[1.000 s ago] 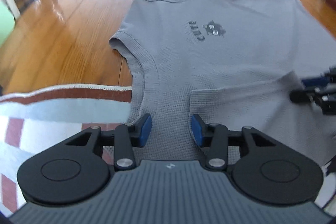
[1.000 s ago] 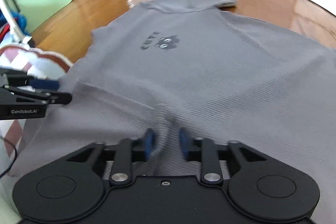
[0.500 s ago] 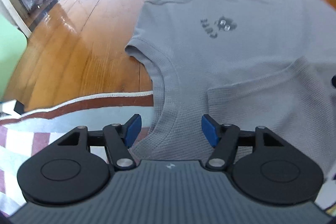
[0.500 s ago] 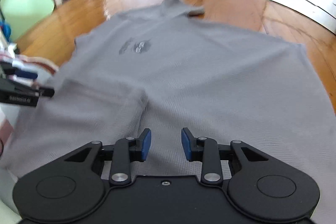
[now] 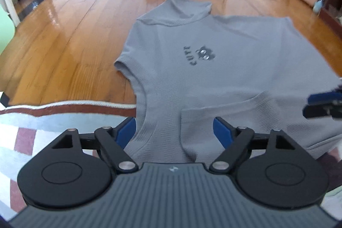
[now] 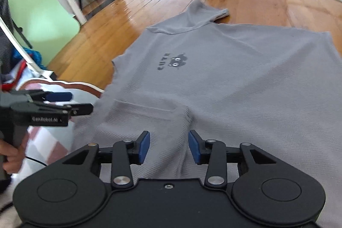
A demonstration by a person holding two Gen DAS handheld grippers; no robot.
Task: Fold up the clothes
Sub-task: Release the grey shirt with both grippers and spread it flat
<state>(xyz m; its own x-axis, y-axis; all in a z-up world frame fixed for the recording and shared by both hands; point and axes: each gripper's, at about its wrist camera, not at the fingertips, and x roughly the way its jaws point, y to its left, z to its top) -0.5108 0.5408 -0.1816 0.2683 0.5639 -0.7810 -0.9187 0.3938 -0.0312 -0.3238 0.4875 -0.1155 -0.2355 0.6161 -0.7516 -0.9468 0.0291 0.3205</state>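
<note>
The grey turtleneck top (image 5: 224, 69) lay face up on the wooden floor (image 5: 70, 40), collar far and hem near, with its "CUTE" print (image 5: 198, 55) showing. By the look of it the folding had only begun: one flap (image 5: 252, 112) of the near hem, left of the middle, was turned up onto the body, making a raised rectangle with a clear crease. The short sleeve (image 5: 124, 63) on the left side was spread out flat, the right side of the top was still open and unfolded, and the collar stuck out at the far end. So most of the work appeared to remain: both sides and the lengthwise folds.

On the left, the near-left edge of the top overlapped a striped rug (image 5: 53, 116) with red and pale bands. The left gripper (image 5: 174, 131) hung over that near-left hem, its blue pads (image 5: 127, 134) wide apart and opening, with cloth below them but nothing pinched. The folded flap lay just right of and beyond it.

Further right, the right gripper (image 6: 167, 147) hovered above the near middle of the top, just near of the flap's right corner (image 6: 183, 109). Its jaws were also opening, the fabric under the gap and neither pad pressing on it. In its view the left gripper (image 6: 70, 103) showed at the left edge, held by a hand (image 6: 10, 155), beside the flap.
</note>
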